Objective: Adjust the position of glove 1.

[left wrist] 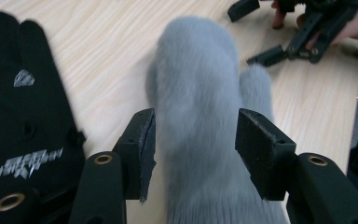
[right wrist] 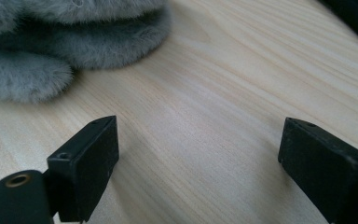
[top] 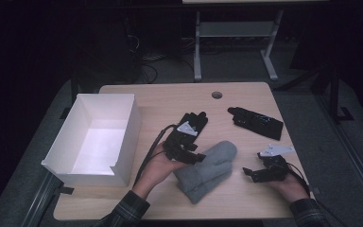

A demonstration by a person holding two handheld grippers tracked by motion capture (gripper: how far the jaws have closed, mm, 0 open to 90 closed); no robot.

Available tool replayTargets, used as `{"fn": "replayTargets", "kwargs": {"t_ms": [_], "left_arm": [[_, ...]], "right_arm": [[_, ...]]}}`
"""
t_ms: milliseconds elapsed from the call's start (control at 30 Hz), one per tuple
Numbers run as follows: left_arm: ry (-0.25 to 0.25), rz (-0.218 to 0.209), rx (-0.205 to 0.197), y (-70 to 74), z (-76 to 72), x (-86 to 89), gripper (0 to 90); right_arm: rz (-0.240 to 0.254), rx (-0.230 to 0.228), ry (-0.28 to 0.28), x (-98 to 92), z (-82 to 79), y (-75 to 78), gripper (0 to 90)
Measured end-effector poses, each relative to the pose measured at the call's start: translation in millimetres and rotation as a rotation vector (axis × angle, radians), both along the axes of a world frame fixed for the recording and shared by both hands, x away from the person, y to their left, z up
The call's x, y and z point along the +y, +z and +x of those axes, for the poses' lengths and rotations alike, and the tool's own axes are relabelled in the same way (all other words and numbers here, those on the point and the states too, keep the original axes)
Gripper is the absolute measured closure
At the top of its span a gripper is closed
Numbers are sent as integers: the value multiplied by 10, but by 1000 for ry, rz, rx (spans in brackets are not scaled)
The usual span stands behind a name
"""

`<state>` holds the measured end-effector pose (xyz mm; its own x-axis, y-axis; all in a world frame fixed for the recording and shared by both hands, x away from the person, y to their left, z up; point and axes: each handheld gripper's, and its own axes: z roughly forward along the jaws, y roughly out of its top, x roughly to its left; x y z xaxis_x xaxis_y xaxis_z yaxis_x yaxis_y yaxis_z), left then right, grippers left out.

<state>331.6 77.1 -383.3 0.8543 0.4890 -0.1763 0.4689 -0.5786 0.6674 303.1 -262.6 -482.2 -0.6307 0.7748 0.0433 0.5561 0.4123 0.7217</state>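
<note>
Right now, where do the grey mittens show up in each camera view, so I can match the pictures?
High view: the grey mittens lie stacked at lower centre of the table, between the two hands.
Left gripper view: centre, running up from between the open jaws.
Right gripper view: top left corner, beyond the open jaws.
Shared landmark: the light wooden tabletop under them.

Overhead forward-down table (top: 246,94) view; two close jaw-level views sharing the grey mitten (left wrist: 200,93).
</note>
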Motion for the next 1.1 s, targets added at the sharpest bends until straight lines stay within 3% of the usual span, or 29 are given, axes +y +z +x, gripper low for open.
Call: {"fn": "replayTargets", "kwargs": {"t_ms": [167,267,433,567,667,733,767,800,833,1000,1067,1100], "left_arm": [[9,-20,-2,-30,-134,230,458],[-6,10,-13,-70,-228,303,432],[-20,34,0,-167,-240,333,393],[-21,17,32,-252,-224,320,356],[-38,46,37,-312,-230,289,342],[-35,40,48,-353,-230,275,344],[-30,31,62,-372,-233,271,359],[-38,23,69,-380,-235,277,489],[-37,18,70,-387,-242,278,489],[-18,46,86,-357,-244,272,732],[-29,71,83,-321,-241,270,774],[-12,53,86,-311,-252,259,774]], "right_arm": [[0,0,-1,0,0,0,119],[0,1,-2,2,0,0,119],[0,1,-3,3,0,0,119],[0,1,-3,3,0,0,119],[0,0,-3,2,0,0,119],[0,1,-3,2,0,0,119],[0,0,-3,2,0,0,119],[1,0,-3,3,0,0,119],[1,0,-3,3,0,0,119],[1,1,-3,3,0,0,119],[0,1,-3,3,0,0,119],[0,1,-3,3,0,0,119]]}}
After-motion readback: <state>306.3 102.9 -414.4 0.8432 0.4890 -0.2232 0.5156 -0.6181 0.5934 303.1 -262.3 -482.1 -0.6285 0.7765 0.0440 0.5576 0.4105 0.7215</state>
